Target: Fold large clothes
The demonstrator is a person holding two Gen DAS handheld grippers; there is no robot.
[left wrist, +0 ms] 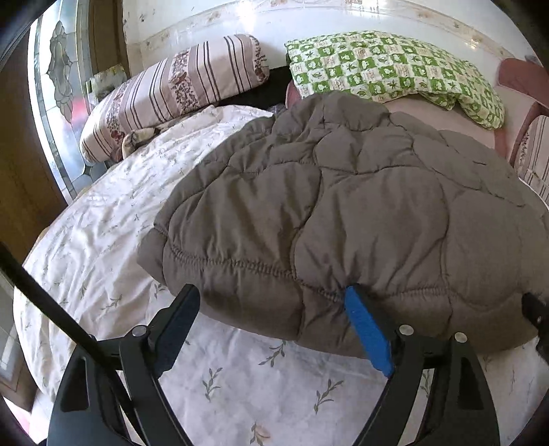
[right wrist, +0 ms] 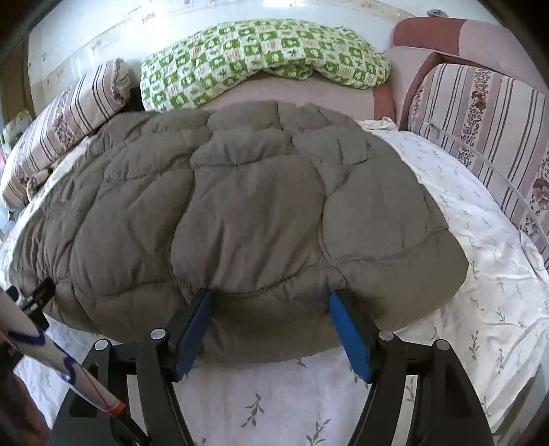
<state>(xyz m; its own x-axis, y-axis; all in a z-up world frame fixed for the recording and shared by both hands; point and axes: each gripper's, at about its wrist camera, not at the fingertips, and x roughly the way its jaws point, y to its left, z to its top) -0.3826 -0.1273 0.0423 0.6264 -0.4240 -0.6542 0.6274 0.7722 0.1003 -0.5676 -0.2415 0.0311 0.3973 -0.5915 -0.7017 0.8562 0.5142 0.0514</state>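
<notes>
One big quilted grey-brown jacket (left wrist: 360, 212) lay spread over the white leafy bedsheet (left wrist: 103, 240), folded into a puffy slab with its near edge right at my fingers. Counting the rest: two striped floral pillows — one at the far left (left wrist: 171, 92), one along the right side (right wrist: 480, 120) — plus one green-and-white checked pillow (right wrist: 260, 51) up by the white headboard (left wrist: 308, 20), and a pinkish blanket (right wrist: 308, 94) under it. No bins or baskets anywhere, just the bed carrying everything. My left gripper (left wrist: 271, 308) was spread wide at the jacket's near left corner, one finger just outside the edge and the blue-padded one poking into the hem, nothing pinched. My right gripper (right wrist: 271, 314) stood wide too, both blue pads nosed into the near hem with a fat bulge of jacket between them — I couldn't tell if they pressed it, looked loose.
</notes>
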